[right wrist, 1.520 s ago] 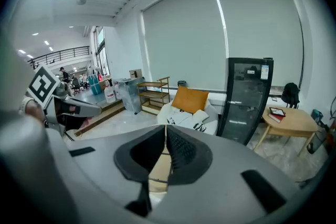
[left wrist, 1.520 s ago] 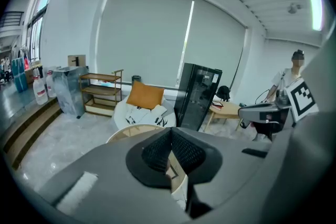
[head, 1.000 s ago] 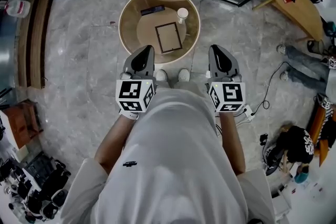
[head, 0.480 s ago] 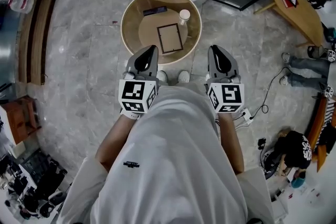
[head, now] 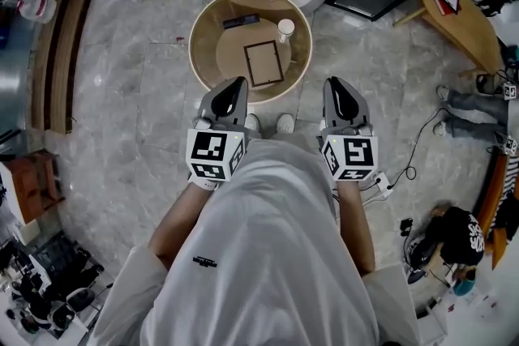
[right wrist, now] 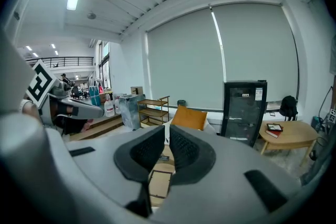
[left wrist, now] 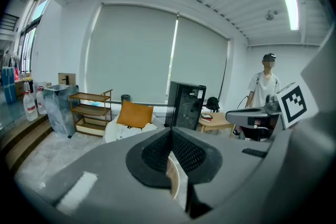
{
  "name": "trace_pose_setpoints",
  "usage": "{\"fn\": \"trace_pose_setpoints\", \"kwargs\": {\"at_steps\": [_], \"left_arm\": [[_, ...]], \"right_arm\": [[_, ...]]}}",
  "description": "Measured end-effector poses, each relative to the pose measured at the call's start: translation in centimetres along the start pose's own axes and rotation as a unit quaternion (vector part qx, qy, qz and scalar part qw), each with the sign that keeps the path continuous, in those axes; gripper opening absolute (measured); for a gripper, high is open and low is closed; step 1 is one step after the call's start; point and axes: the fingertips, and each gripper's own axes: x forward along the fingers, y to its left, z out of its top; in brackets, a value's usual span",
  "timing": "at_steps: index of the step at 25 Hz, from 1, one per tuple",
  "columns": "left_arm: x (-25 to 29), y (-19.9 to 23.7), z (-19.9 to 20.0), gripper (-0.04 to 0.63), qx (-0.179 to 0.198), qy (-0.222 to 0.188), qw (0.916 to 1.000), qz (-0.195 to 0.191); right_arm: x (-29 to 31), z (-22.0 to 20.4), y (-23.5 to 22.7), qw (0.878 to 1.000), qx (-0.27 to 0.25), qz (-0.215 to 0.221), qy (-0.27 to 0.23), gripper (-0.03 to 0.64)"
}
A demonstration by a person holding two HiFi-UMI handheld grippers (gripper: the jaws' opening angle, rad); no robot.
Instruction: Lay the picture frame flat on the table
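Head cam: on the person's head, facing steeply down from well above onto the round desk (head: 227, 65), with left claw (head: 235, 82) and right claw (head: 334, 83) mid-frame just below it. Each claw cam rides close behind its own jaws, facing roughly level across the room. Both claw views share the black cabinet (left wrist: 186, 105) and orange cushion (left wrist: 135, 114); the head view catches that cabinet at its top edge.

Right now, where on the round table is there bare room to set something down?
Widest bare patch on the round wooden table: between its left rim and the dark-edged rectangular picture frame. A narrower strip right of the frame, nearer than the white cup. Crowded: the far side, with that cup and a flat dark rectangular object.
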Motion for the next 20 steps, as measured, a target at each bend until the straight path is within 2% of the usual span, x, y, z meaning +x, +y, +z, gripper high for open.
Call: {"fn": "trace_pose_setpoints", "kwargs": {"at_steps": [20], "left_arm": [[-0.8, -1.6, -0.6, 0.005, 0.001, 0.003, 1.0000, -0.005]], "right_arm": [[-1.9, -0.3, 0.0, 1.000, 0.002, -0.007, -0.002, 0.006]]}}
